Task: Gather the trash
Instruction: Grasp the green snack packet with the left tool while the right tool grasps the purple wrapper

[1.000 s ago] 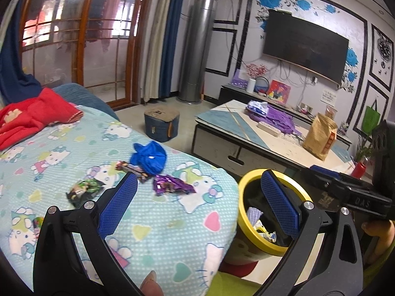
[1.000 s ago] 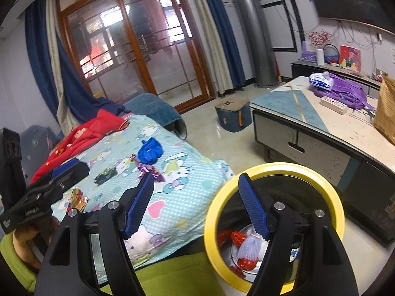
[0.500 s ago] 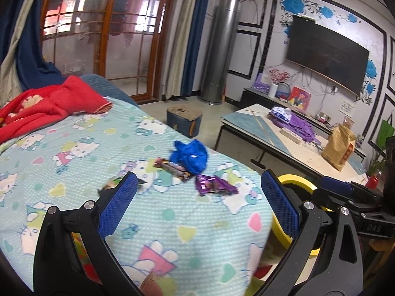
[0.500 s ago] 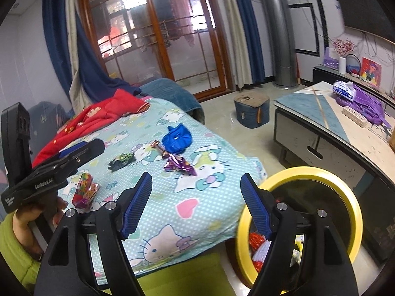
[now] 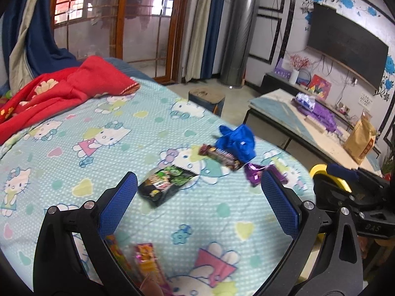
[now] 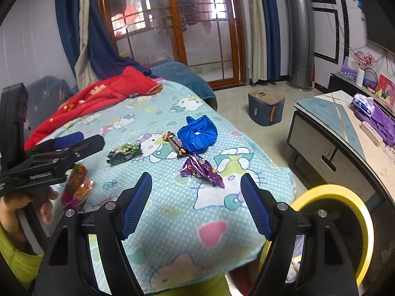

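Observation:
Trash lies on a cartoon-cat bedspread (image 5: 98, 135): a green-black wrapper (image 5: 165, 182) (image 6: 124, 151), a brown candy bar wrapper (image 5: 219, 156) (image 6: 175, 143), a crumpled blue bag (image 5: 237, 140) (image 6: 197, 135), a purple wrapper (image 5: 256, 174) (image 6: 201, 170) and an orange-pink wrapper (image 5: 145, 261) (image 6: 76, 187). A yellow-rimmed bin (image 6: 345, 224) (image 5: 321, 169) stands off the bed's corner. My left gripper (image 5: 197, 204) is open above the bed, just short of the green-black wrapper. My right gripper (image 6: 196, 207) is open and empty, just short of the purple wrapper.
A red blanket (image 5: 61, 93) lies at the bed's far end. A low table (image 6: 350, 133) with purple cloth and a brown paper bag (image 5: 360, 139) stands to the right. A blue stool (image 6: 265, 108) sits on the floor beyond the bed.
Both grippers have swung left from over the yellow bin to over the bedspread. The wrappers now lie in front of the fingers. Both stay open and empty.

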Demonstrator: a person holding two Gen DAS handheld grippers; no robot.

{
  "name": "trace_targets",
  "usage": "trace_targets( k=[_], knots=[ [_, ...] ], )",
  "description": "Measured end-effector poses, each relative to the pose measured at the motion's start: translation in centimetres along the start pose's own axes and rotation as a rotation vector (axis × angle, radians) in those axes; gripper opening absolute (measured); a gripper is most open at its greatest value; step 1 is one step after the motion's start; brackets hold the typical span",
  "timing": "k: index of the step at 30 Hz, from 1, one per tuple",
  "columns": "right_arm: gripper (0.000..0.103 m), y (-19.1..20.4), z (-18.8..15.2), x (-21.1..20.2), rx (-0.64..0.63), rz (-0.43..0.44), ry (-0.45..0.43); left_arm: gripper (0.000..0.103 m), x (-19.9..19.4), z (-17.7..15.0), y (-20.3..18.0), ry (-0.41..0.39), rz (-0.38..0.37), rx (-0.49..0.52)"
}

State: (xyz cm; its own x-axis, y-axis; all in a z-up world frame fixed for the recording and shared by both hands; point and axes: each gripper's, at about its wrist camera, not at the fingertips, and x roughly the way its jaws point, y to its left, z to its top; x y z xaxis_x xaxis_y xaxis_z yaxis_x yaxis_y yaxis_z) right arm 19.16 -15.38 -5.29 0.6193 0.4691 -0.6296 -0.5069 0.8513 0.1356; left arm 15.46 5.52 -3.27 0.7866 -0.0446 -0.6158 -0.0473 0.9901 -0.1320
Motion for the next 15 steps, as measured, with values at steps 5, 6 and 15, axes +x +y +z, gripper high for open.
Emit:
trace_targets(
  k=[5, 6, 15],
  knots=[
    [0.072, -0.5, 0.6, 3.0, 0.026, 0.011, 0.050, 0.092, 2.1, 0.1, 1.8, 0.098, -0.028, -0.031],
    [0.072, -0.6, 0.7, 3.6, 0.030, 0.007, 0.063, 0.092, 2.5, 0.1, 2.0, 0.111, -0.022, -0.029],
    [0.072, -1.2, 0.8, 7.5, 0.009, -0.020, 0.134, 0.092, 6.1, 0.9, 3.0, 0.222, 0.035, 0.043]
  ],
)
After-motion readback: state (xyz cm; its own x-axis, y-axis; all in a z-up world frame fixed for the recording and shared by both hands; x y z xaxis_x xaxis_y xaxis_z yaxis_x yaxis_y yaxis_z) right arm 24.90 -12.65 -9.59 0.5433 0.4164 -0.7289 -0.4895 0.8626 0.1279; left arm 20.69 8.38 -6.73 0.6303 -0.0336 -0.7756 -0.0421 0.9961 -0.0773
